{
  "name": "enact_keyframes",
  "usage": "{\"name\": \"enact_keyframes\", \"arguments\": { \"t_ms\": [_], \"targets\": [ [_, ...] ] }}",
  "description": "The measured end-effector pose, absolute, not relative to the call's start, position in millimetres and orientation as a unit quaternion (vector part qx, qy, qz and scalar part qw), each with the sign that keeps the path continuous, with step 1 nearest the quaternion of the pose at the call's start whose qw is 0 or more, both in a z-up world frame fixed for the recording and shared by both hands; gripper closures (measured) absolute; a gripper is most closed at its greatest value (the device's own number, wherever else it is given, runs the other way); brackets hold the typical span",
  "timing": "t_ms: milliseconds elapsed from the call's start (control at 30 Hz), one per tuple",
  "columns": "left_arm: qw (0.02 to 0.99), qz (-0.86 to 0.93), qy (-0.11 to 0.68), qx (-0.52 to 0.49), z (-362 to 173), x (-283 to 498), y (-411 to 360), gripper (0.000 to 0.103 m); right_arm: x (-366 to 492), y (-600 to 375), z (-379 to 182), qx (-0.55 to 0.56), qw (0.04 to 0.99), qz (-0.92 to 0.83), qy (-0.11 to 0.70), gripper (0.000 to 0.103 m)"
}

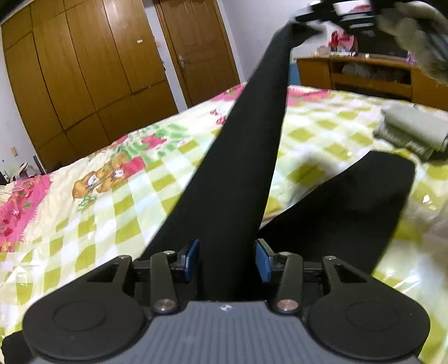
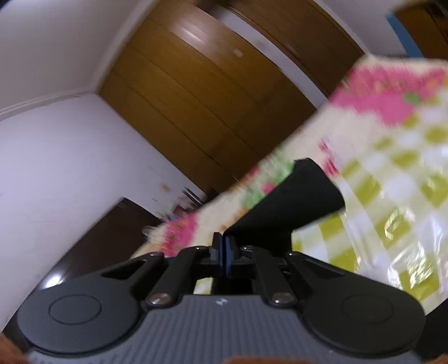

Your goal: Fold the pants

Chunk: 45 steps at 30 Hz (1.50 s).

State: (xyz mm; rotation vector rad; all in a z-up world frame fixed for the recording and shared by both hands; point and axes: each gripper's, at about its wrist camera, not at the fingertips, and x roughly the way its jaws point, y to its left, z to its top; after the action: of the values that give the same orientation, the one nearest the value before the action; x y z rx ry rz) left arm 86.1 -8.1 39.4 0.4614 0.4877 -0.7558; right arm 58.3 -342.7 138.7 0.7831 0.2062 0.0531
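Black pants (image 1: 229,168) lie on a bed with a green-checked, pink-flowered cover (image 1: 112,212). One leg rises taut from the bottom of the left wrist view to the top, where my right gripper (image 1: 301,19) pinches its end. The other leg (image 1: 350,201) lies flat on the cover to the right. The lifted leg's lower part runs between the blue pads (image 1: 193,260) of my left gripper (image 1: 227,260), which stand well apart and are not squeezing it. In the right wrist view my right gripper (image 2: 224,252) is shut on the black cuff (image 2: 294,201), which fans out beyond the pads.
A folded grey-green garment (image 1: 411,131) sits on the bed at the right. A blurred gloved hand (image 1: 414,36) holds the right gripper at the top right. A wooden wardrobe (image 1: 84,70) and door (image 1: 196,50) stand behind the bed, and a low wooden cabinet (image 1: 364,75) at the far right.
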Motion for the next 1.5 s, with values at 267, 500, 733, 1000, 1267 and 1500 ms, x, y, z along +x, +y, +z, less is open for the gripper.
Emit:
{"name": "enact_keyframes", "arguments": {
  "t_ms": [267, 500, 733, 1000, 1267, 1500],
  "targets": [
    [0.845, -0.386, 0.294, 0.227, -1.2, 62.4, -20.7, 0.042, -20.3, -341.5, 79.3, 0.366, 0.904, -0.085, 0.205, 0.098],
    [0.829, -0.405, 0.288, 0.255, -11.8, 54.5, -43.3, 0.042, -24.2, -370.5, 9.6, 0.436, 0.85, -0.136, 0.261, 0.087],
    [0.829, -0.418, 0.282, 0.241, -14.3, 59.7, -61.0, 0.042, -24.6, -389.9, -21.3, 0.451, 0.838, -0.192, 0.241, 0.07],
    [0.826, -0.426, 0.282, 0.239, -13.5, 60.7, -65.6, 0.041, -28.1, -395.8, -34.8, 0.469, 0.821, -0.223, 0.236, 0.068],
    [0.824, -0.43, 0.288, 0.231, -19.5, 59.3, -75.8, 0.041, -29.2, -407.0, -45.1, 0.476, 0.816, -0.233, 0.233, 0.068],
    [0.819, -0.434, 0.287, 0.241, -22.6, 56.1, -79.5, 0.041, -21.0, -413.2, -44.7, 0.49, 0.82, -0.218, 0.201, 0.095]
  ]
}}
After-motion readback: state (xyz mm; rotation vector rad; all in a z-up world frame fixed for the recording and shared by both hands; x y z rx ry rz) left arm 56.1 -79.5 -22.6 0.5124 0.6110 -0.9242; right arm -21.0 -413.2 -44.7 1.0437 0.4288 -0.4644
